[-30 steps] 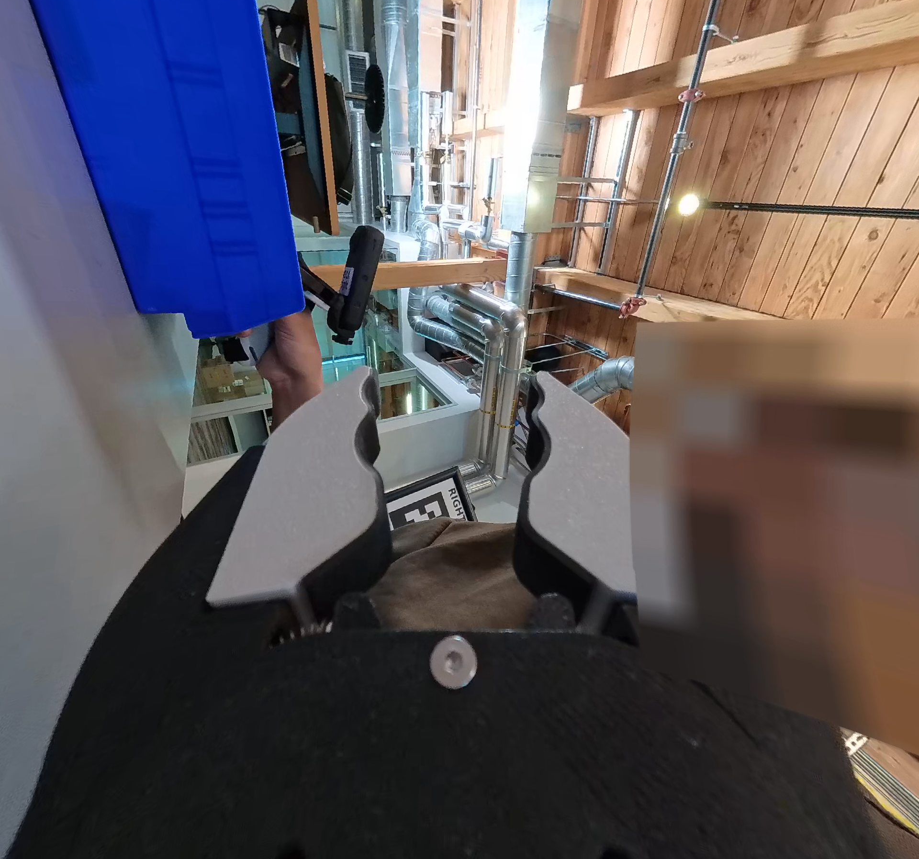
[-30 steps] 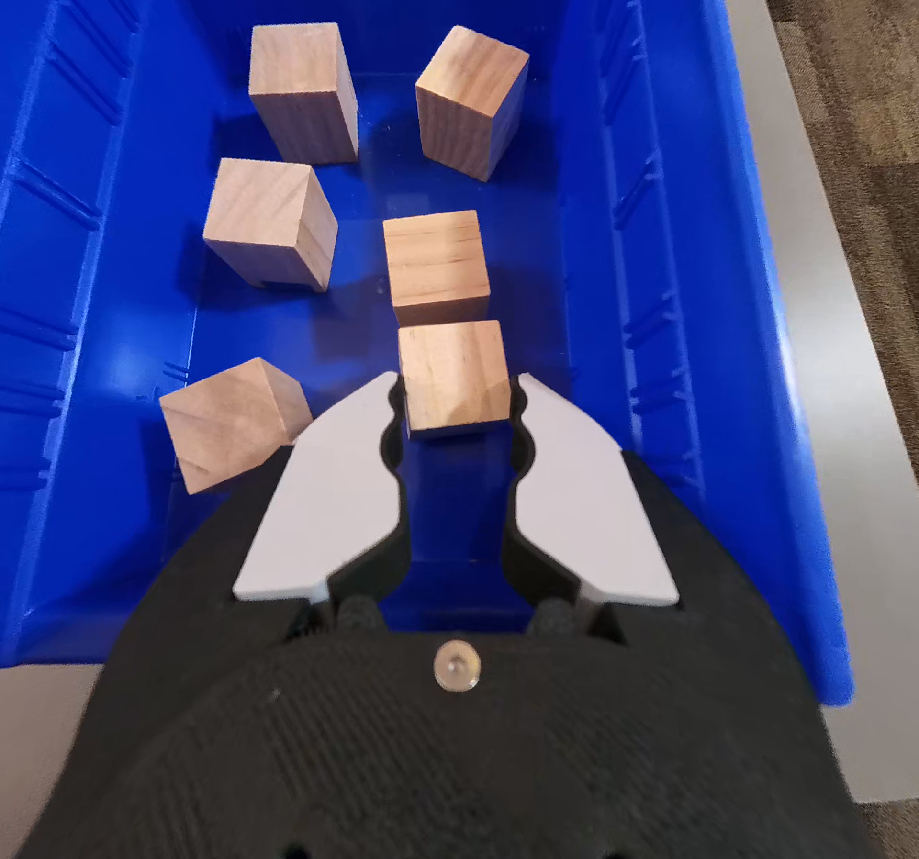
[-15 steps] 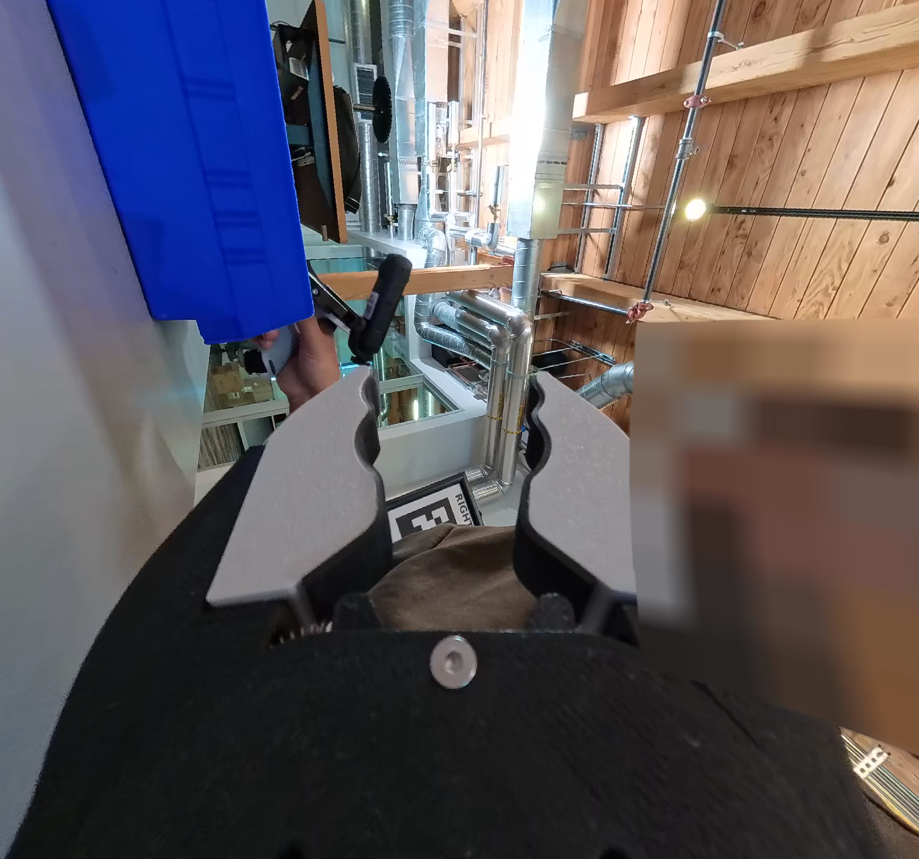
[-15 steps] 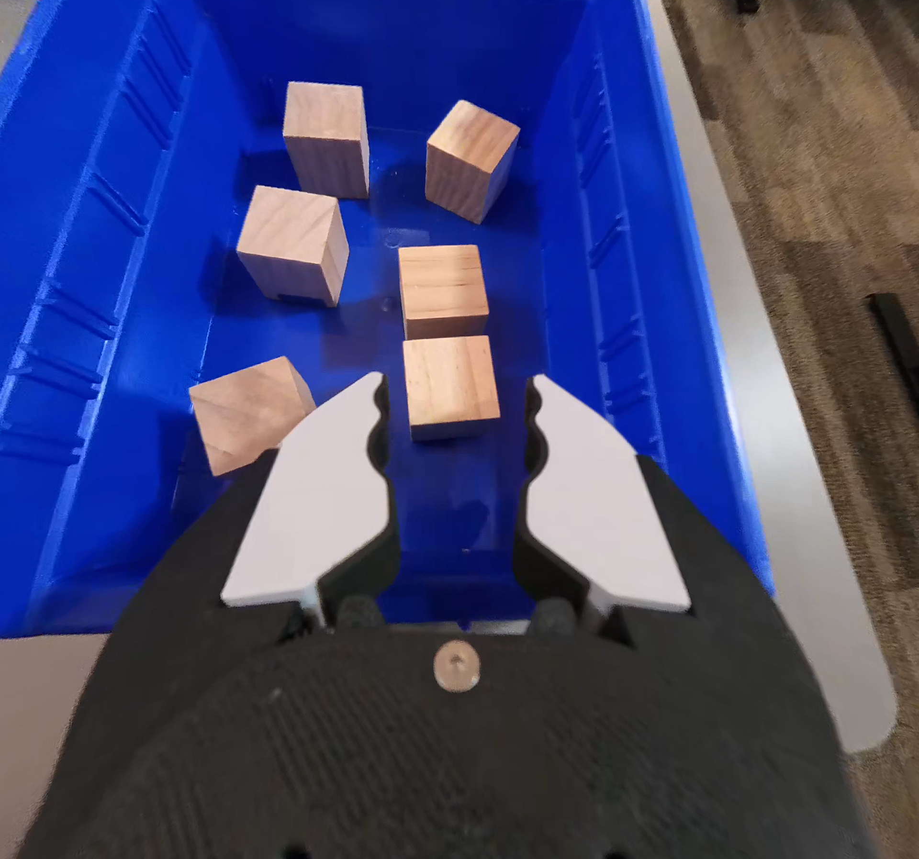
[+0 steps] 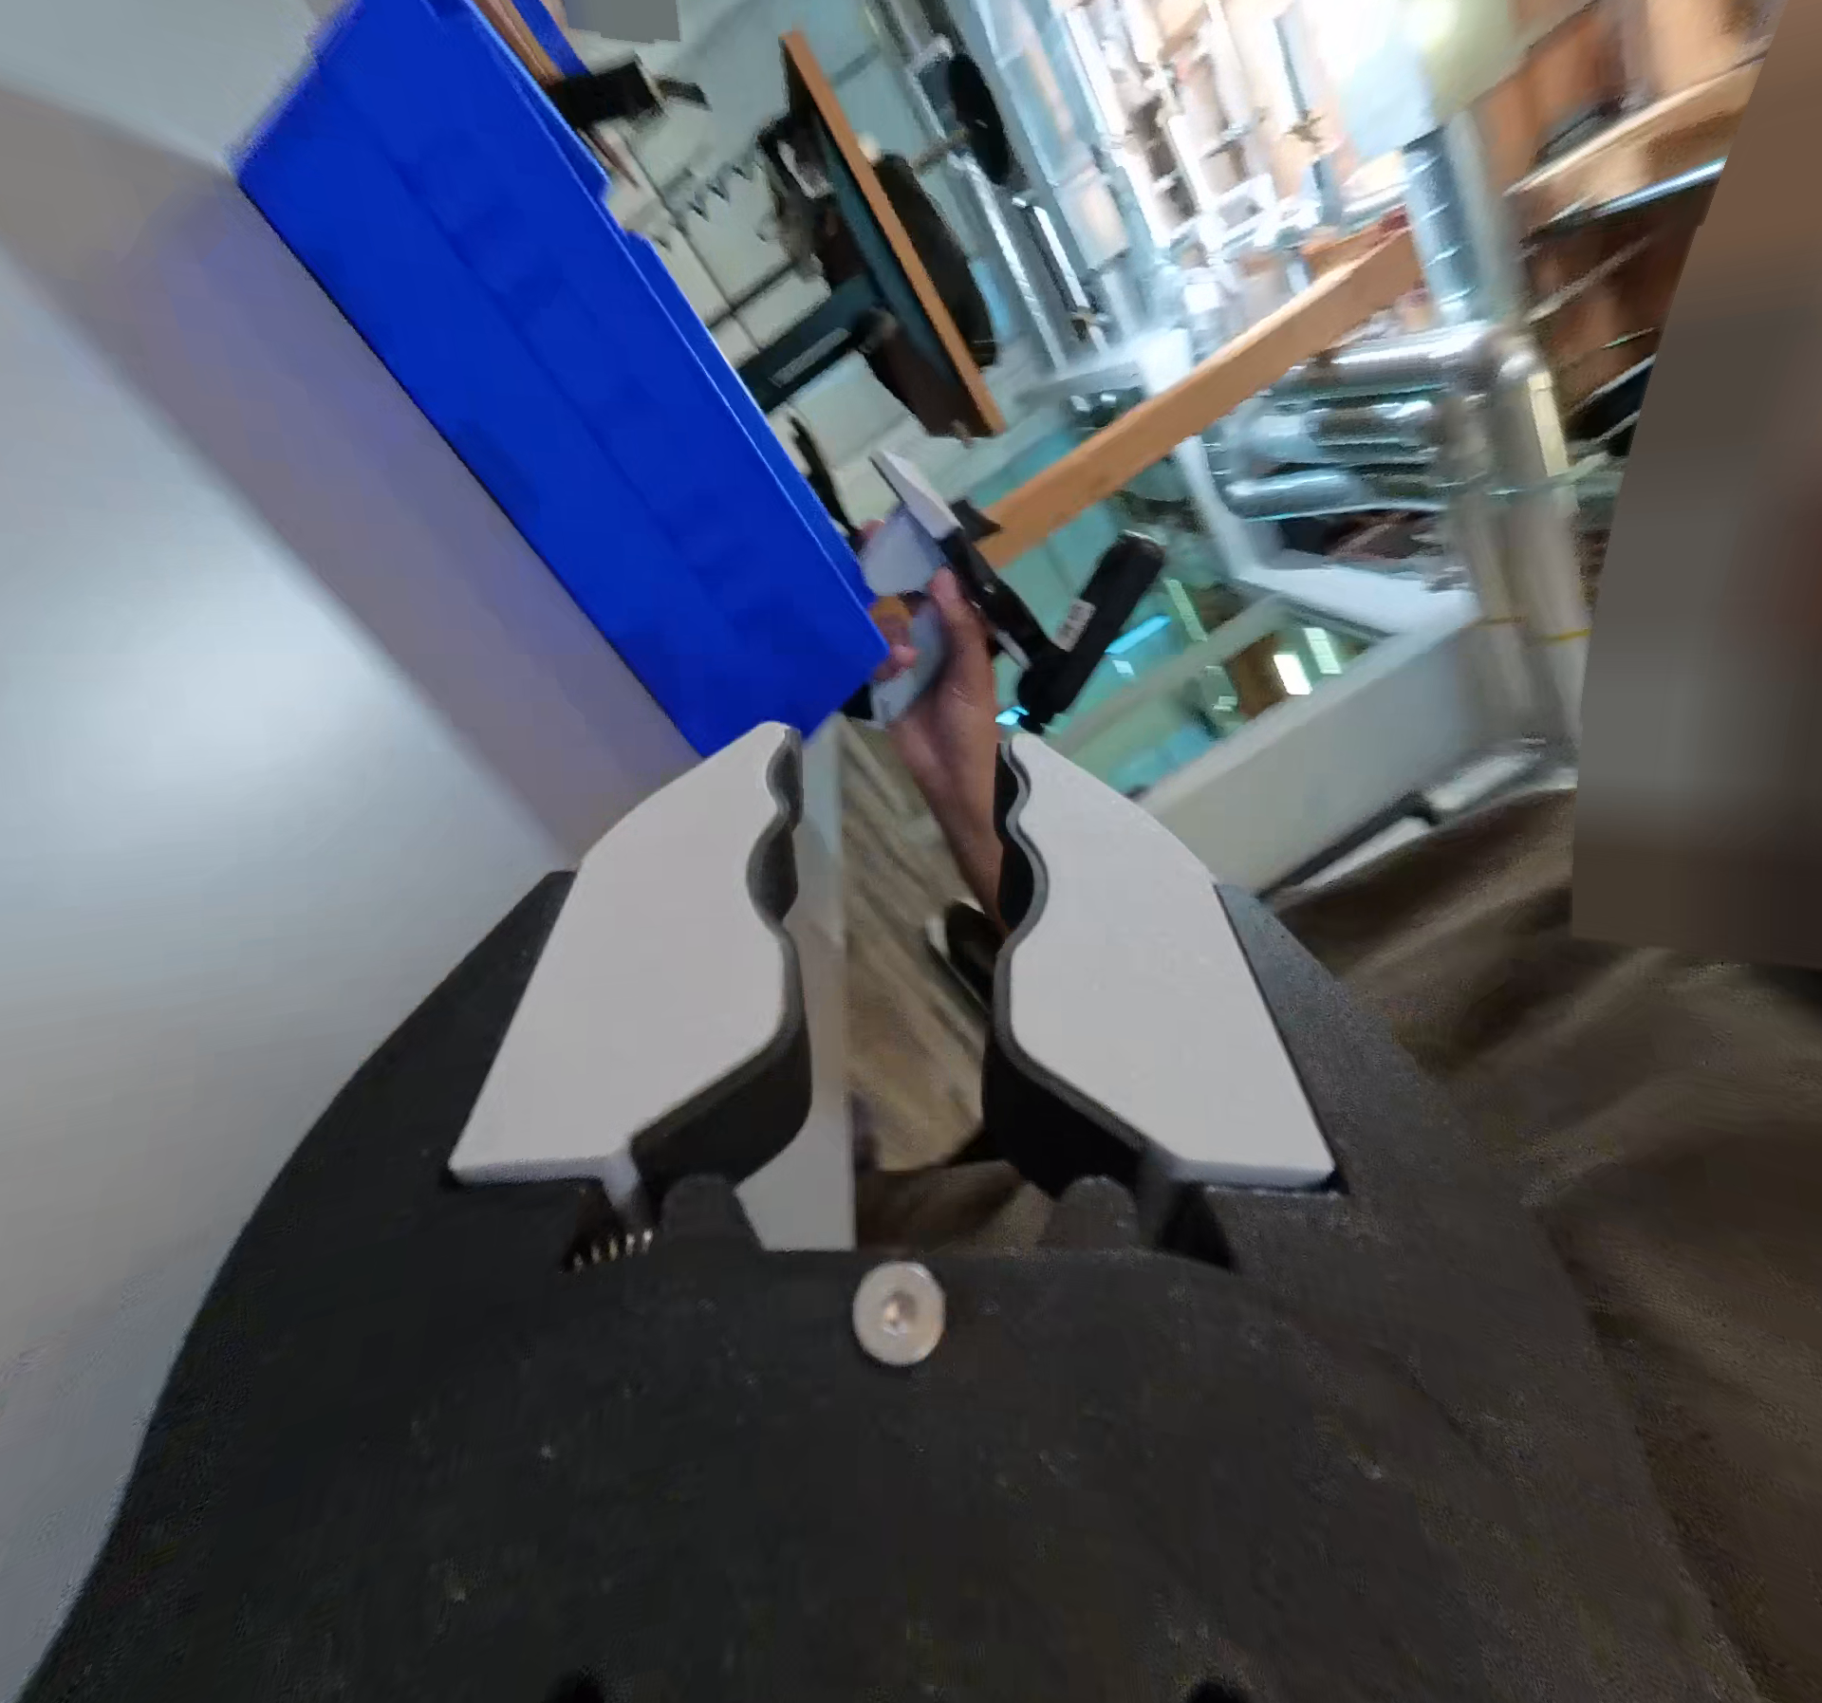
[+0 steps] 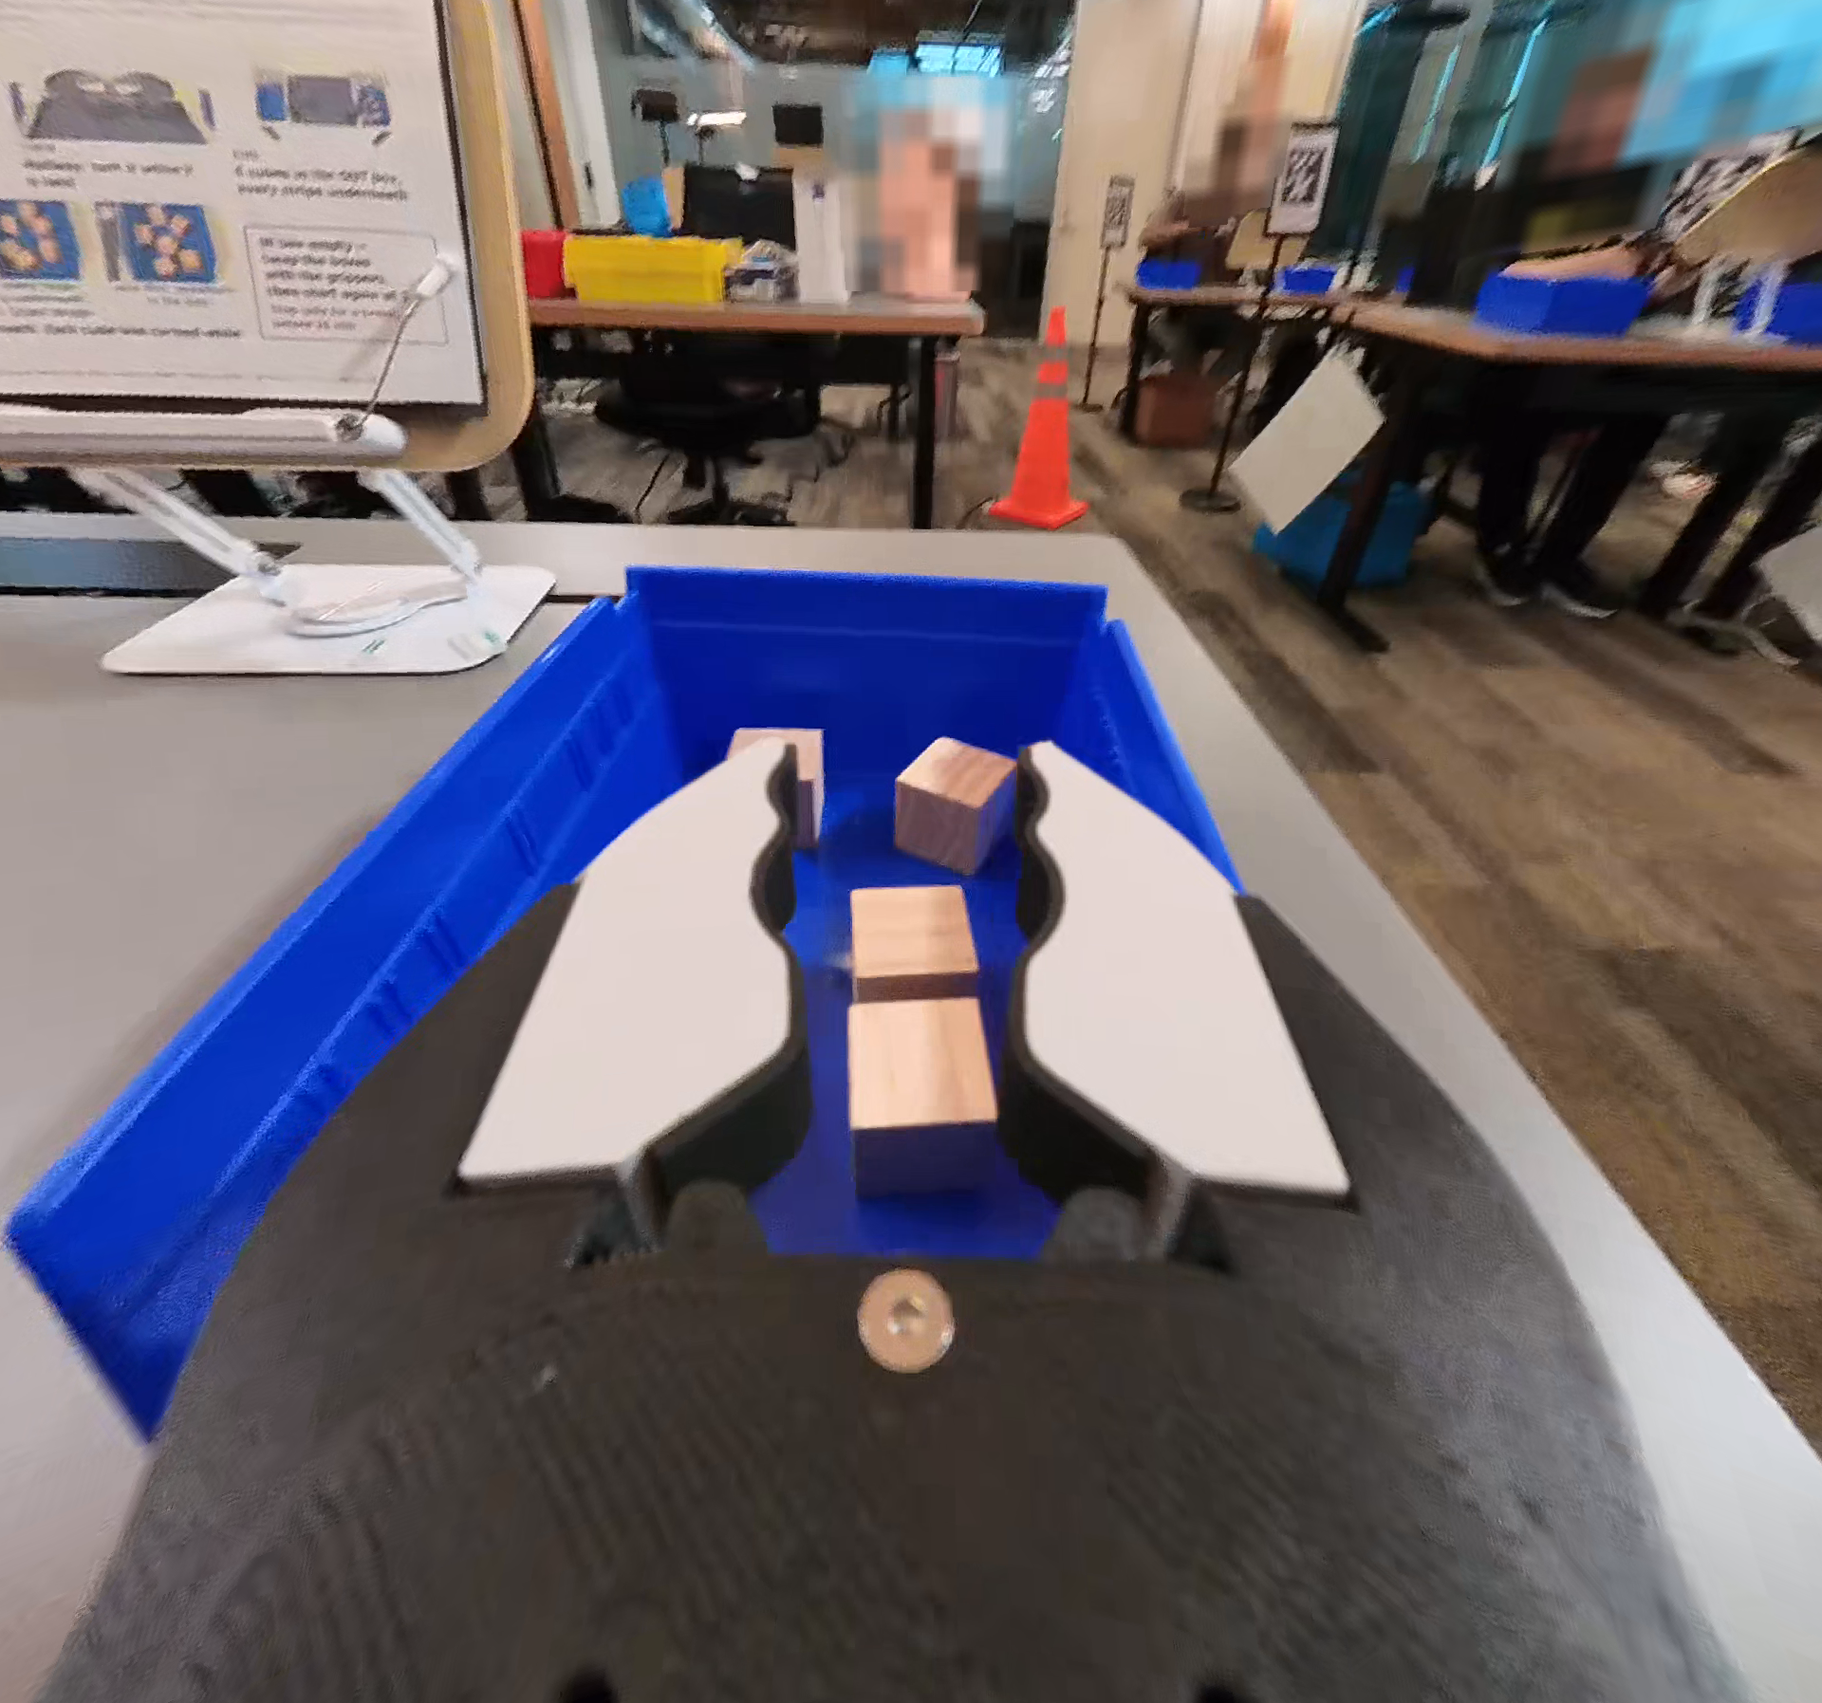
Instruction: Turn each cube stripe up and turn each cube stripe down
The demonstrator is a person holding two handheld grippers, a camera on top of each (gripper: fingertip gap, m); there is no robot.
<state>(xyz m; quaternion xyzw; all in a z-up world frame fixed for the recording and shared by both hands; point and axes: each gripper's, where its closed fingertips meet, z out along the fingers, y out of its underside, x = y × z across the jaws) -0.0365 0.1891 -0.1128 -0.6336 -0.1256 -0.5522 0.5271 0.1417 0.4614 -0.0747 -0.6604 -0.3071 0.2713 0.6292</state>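
- The right gripper (image 6: 902, 769) is hovering over the near end of the blue bin (image 6: 296, 995), jaws spread wide and gripping nothing, now raised and levelled out from its steep downward look half a second ago.
- The nearest wooden cube (image 6: 922, 1089) it was straddling is lying free on the bin floor, touching the second cube (image 6: 912, 941).
- The left gripper (image 5: 902, 749) is tilting beside the grey table (image 5: 197, 670), jaws moderately apart and empty, having swung since before.

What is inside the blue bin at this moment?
The blue bin holds four visible wooden cubes; one is partly behind the right gripper. Its left half is covered, so more may be hidden.
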